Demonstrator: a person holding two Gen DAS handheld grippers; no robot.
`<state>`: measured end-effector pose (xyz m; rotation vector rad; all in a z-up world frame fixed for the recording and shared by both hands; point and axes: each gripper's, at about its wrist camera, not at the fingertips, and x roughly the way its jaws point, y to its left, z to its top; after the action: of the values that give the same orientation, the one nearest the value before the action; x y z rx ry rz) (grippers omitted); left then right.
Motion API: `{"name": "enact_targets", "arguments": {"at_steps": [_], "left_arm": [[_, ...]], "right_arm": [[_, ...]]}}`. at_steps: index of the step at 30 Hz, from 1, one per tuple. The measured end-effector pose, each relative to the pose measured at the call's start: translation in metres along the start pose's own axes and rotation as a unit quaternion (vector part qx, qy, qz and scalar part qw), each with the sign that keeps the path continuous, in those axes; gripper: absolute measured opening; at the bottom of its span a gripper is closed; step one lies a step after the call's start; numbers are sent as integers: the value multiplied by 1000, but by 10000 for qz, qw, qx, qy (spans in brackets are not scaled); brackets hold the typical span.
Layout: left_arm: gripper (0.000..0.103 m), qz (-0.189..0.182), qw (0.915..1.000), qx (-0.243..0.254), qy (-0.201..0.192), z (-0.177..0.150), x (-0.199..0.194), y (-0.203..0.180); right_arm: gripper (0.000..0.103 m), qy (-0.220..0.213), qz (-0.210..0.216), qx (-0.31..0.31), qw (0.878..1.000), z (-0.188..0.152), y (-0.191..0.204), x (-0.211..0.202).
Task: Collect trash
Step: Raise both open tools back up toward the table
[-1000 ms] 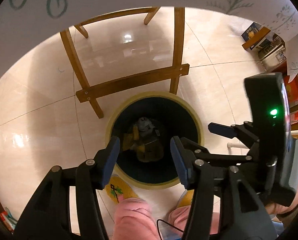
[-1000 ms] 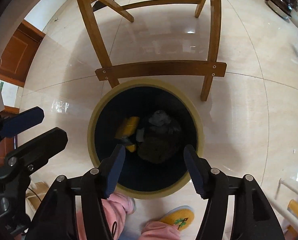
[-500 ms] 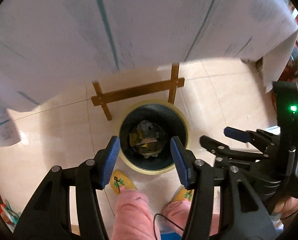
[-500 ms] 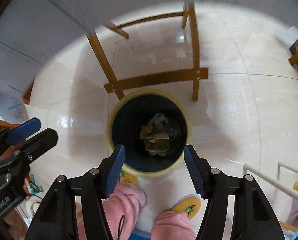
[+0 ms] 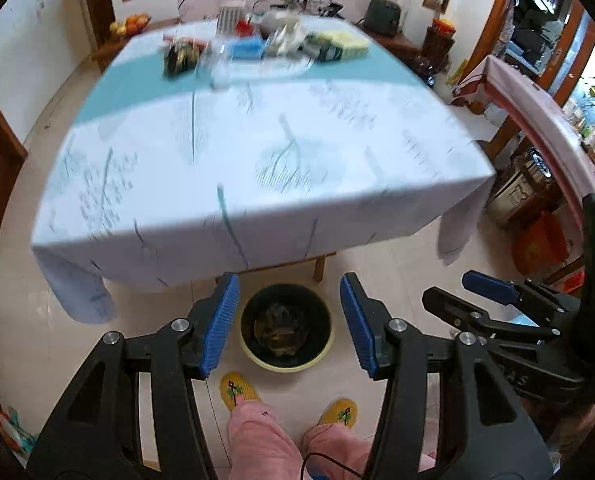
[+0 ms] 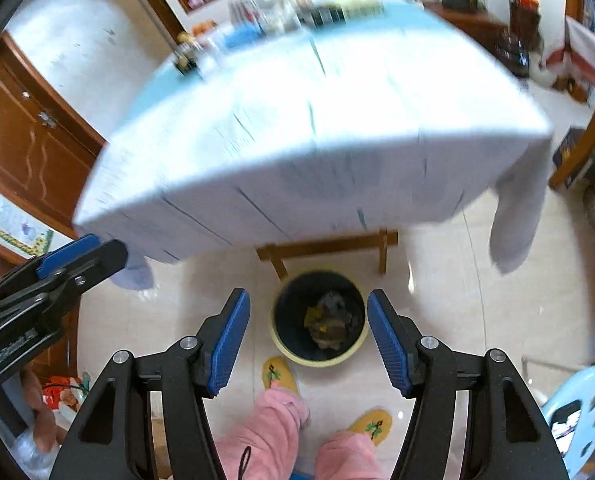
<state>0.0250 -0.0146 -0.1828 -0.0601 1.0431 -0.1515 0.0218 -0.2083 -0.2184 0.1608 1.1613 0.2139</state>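
A round trash bin (image 5: 253, 354) with a pale yellow rim stands on the floor below the table's near edge, with crumpled trash (image 5: 277, 326) inside; it also shows in the right wrist view (image 6: 283, 354). My left gripper (image 5: 289, 326) is open and empty, high above the bin. My right gripper (image 6: 309, 342) is open and empty, also high above it; it shows in the left wrist view (image 5: 457, 294) too. The table (image 5: 257, 152) has a white and teal cloth, with blurred clutter (image 5: 265, 46) at its far end.
My slippered feet (image 5: 239, 390) stand just in front of the bin. A wooden chair frame (image 6: 329, 246) sits under the table edge. A wooden cabinet (image 6: 21, 140) is at the left, furniture (image 5: 537, 200) at the right, and a blue stool (image 6: 577, 404) at the lower right.
Both grippers have risen from just above the bin to above table height, still open and empty. The tabletop has come into view.
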Motion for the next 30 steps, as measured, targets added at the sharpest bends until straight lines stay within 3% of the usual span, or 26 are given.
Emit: {"name": "enact_targets", "arguments": {"at_steps": [8,14,22,30], "left_arm": [[50,48,9989,409,-231,45,-74,-38],[52,54,9989,354,-302,66,-103,-55],[53,174,9987,149,-451,102,-100,-31],[53,141,9995,208,-195,164,-41,38]], "right_arm": [[66,-741,163,-257,9968,41,21,-116],[66,-1030,188,-228,9942,70,26,-148],[66,-1293,170,-389,9907,104,40,-146],[66,-1295,-111,-232,9912,162,68,-98]]}}
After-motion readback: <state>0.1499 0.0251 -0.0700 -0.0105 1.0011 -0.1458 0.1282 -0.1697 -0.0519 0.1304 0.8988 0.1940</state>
